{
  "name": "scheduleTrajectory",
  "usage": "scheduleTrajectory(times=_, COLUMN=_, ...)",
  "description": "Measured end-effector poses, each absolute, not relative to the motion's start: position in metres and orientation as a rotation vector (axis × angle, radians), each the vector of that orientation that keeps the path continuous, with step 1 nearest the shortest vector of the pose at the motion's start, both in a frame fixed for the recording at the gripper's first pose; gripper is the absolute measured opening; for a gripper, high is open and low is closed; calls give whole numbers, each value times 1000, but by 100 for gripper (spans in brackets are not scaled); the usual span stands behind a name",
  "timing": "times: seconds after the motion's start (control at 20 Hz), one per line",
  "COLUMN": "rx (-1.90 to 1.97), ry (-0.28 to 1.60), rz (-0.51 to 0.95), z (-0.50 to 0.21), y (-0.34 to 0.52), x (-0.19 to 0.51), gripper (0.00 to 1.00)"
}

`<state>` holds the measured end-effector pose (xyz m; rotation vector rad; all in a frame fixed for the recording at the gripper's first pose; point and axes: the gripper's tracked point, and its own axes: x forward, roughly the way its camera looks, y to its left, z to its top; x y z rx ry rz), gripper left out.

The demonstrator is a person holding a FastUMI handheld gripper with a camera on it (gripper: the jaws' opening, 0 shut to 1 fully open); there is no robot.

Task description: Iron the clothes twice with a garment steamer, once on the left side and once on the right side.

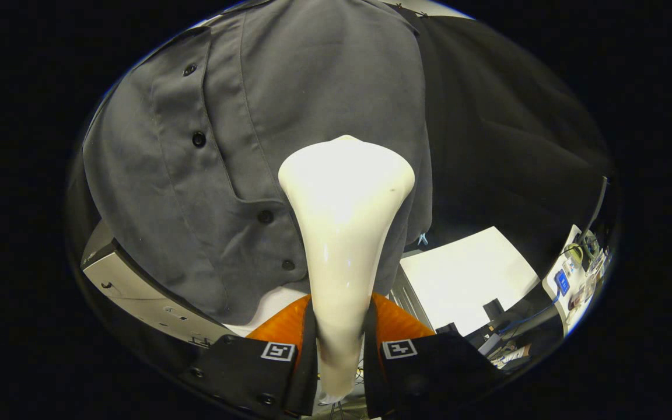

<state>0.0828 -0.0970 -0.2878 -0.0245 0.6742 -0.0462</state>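
**Steamer head against the hanging shirt**

While the grey shirt [207, 175] hangs as the biggest thing ahead, its buttoned front strip runs down its left part, with dark buttons [198, 139] spaced along that strip. To the right of the shirt, dark cloth [505, 134] drapes down as a backdrop. Below the shirt's hem on the right lies a white tabletop [464, 280], and further right of that sits a cluttered desk edge [575, 274] with small items too blurred to tell apart. Under the shirt's lower left corner, a pale metal box [132, 286] juts out at an angle.

In front of the shirt's right half stands the white steamer [345, 233]: a narrow neck widening upward to a broad, rounded head that lies over the fabric just right of the button strip. Whether the head actually touches the cloth cannot be told.

At the steamer's neck, the gripper [340, 344] has its two fingers [280, 335] closed in from either side, both pressing on the handle so that it is clamped between them. Each finger carries a small square marker [399, 349] beside the neck.
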Motion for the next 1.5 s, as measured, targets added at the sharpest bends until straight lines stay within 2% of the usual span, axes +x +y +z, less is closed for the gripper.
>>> scheduleTrajectory(times=1.5, rx=11, ry=887, rz=-95, z=-402, y=-126, x=45, gripper=40)
